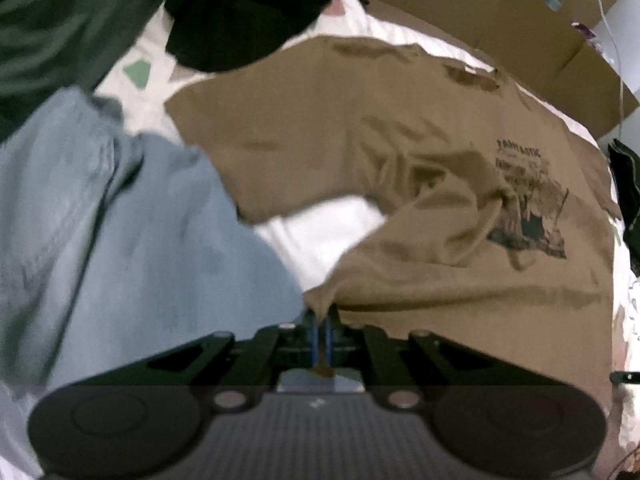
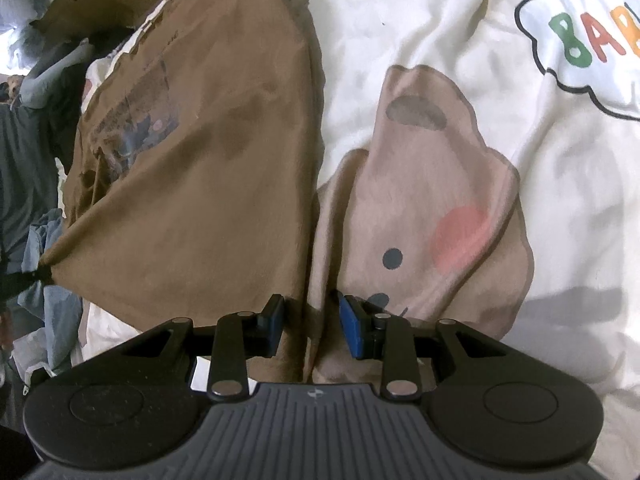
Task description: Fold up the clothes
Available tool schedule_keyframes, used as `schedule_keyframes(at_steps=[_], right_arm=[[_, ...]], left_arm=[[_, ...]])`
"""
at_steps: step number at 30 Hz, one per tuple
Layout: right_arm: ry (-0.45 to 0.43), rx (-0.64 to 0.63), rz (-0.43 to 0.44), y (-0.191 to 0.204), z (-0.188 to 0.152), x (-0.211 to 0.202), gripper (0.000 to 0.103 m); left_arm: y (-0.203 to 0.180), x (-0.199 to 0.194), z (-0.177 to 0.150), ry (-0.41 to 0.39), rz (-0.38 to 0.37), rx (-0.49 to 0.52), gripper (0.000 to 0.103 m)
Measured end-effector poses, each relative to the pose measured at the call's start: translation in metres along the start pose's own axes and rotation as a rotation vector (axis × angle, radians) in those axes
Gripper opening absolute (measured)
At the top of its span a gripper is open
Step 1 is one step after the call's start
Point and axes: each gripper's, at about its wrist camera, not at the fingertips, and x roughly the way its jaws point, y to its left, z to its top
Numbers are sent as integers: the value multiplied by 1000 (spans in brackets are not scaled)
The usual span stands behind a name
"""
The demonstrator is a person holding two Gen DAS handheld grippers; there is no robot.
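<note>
A brown T-shirt [image 1: 420, 160] with a dark printed picture lies spread on a white bedsheet [image 1: 320, 232]. My left gripper [image 1: 323, 320] is shut on a bunched corner of the shirt, which pulls up into a peak at the blue pads. In the right wrist view the same brown T-shirt [image 2: 208, 168] fills the left half, its long edge running down to my right gripper [image 2: 310, 320]. That gripper stands open, its blue pads [image 2: 352, 328] on either side of the shirt's edge. The far corner of the shirt at the left is pinched by the other gripper.
Light blue jeans [image 1: 120, 232] and a dark green garment [image 1: 60, 28] lie at the left. A black garment [image 1: 240, 12] lies behind the shirt. Cardboard [image 1: 500, 28] lines the far side. The bedsheet carries a bear print [image 2: 432, 208] and coloured letters [image 2: 592, 36].
</note>
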Motion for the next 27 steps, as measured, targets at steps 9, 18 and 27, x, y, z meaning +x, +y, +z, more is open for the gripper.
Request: schedule_keyframes(at_steps=[9, 18, 27], right_arm=[[37, 19, 39, -1, -1, 14, 39], [95, 41, 93, 0, -9, 29, 38], [133, -26, 104, 18, -10, 21, 3]], left_arm=[[-9, 12, 22, -4, 26, 28, 4], [-5, 11, 15, 15, 16, 11, 4], [0, -8, -14, 49, -52, -91, 4]])
